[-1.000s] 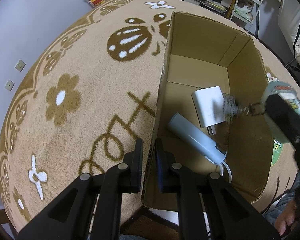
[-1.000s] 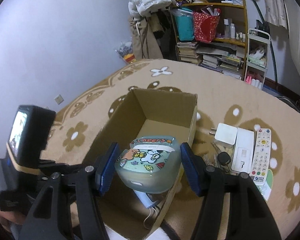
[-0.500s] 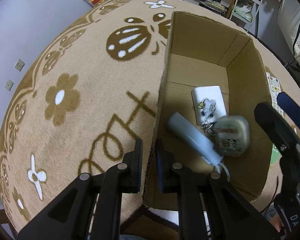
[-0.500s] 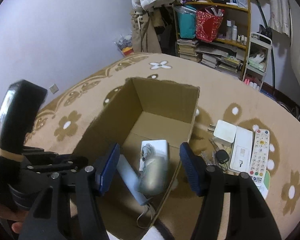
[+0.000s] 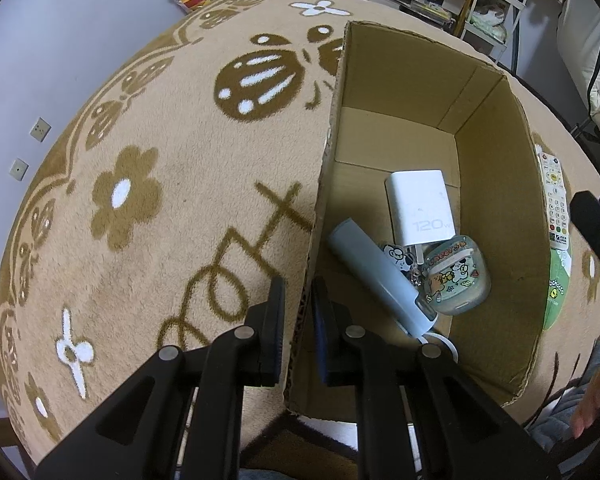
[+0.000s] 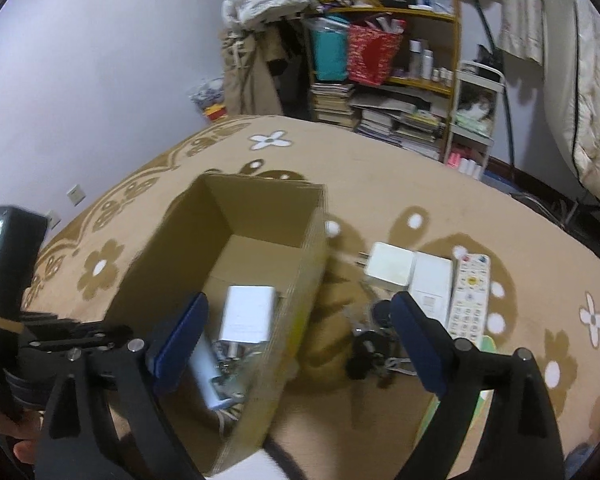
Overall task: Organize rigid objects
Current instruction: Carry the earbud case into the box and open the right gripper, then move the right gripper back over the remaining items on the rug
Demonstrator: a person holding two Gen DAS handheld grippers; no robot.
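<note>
An open cardboard box (image 5: 496, 200) stands on the rug. My left gripper (image 5: 299, 296) is shut on the box's left wall near the front corner. In the box lie a white charger (image 5: 420, 208), a blue-grey cylinder (image 5: 376, 272) and a sticker-covered earbud case (image 5: 456, 276) with a charm on its ring. My right gripper (image 6: 298, 304) hangs over the box's right wall (image 6: 300, 280); its jaws are opening wide with nothing gripped between them. On the rug to the right lie another white charger (image 6: 390, 268), a white box (image 6: 432, 284), a remote (image 6: 470, 292) and black keys (image 6: 372, 348).
The patterned tan rug (image 5: 160, 200) spreads out left of the box. A green round sheet (image 5: 556, 292) lies under the remote's near end. Shelves with books and bags (image 6: 380, 80) stand at the back, and bedding (image 6: 592, 120) hangs at the far right.
The right gripper let go of the earbud case, which dropped into the box beside the cylinder. That gripper then opened wider and swung right. The left gripper stayed put on the wall.
</note>
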